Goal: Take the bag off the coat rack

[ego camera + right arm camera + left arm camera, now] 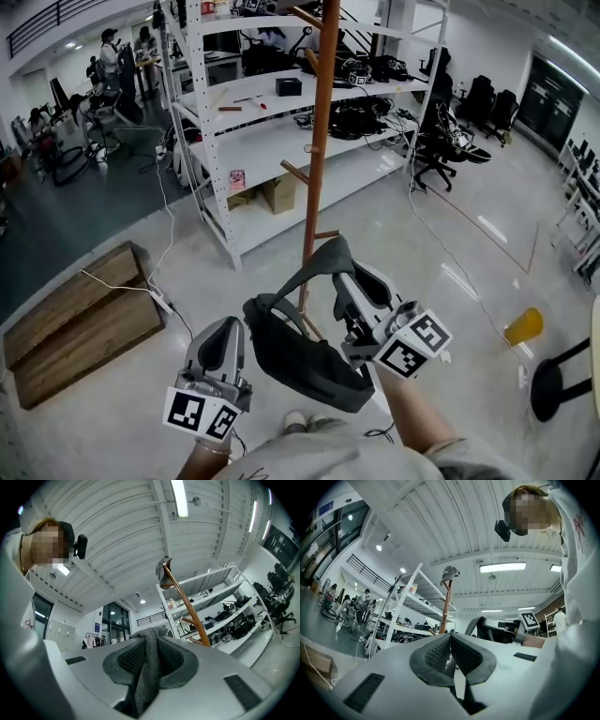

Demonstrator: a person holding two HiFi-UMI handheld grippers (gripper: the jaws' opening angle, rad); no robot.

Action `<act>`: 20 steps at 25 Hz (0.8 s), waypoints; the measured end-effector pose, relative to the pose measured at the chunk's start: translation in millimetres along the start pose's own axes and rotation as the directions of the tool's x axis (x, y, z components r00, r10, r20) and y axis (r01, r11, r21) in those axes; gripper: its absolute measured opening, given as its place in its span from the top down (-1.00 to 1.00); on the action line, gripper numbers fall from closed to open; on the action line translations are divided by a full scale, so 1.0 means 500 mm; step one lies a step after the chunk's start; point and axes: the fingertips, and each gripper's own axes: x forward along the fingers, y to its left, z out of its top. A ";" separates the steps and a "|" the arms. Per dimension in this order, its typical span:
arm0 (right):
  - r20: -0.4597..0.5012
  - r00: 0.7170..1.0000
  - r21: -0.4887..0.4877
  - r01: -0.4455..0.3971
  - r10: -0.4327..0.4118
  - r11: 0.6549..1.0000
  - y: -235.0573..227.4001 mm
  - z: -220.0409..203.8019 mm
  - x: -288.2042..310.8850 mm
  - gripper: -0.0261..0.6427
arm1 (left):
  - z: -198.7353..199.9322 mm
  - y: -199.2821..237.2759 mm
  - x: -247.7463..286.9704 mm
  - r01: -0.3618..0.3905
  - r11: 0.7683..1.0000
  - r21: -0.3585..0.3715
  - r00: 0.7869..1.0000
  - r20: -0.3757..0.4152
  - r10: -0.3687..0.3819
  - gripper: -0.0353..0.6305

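The right gripper (349, 281) clamps the grey strap (146, 667) of the dark bag (302, 361). The bag hangs beneath it, in front of the orange coat rack (321, 141) pole. The left gripper (225, 328) has its jaws together, with nothing between them. Both gripper cubes (414, 342) carry black-and-white square markers.

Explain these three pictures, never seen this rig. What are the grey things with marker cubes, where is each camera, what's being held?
There is no robot here: a person holds a two-jaw gripper in each hand, and the marker cubes are part of those grippers. The head view comes from a camera on the person's head, looking down at the floor. The other two views come from cameras riding on each gripper, looking along its jaws. The right gripper is shut on the grey strap of a dark bag, which hangs in front of the orange coat rack. The left gripper is shut and empty. White shelving stands behind, and a wooden pallet lies on the floor.
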 end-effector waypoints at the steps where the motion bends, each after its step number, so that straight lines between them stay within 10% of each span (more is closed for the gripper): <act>1: -0.007 1.000 0.006 0.006 -0.006 1.000 0.004 -0.008 -0.010 0.69 | -0.001 -0.005 0.001 0.007 1.000 -0.001 1.000 -0.002 -0.007 0.84; 20: 0.019 1.000 0.017 0.018 -0.018 1.000 0.083 0.032 -0.276 0.70 | 0.008 -0.193 -0.104 -0.004 1.000 0.031 1.000 0.002 0.004 0.84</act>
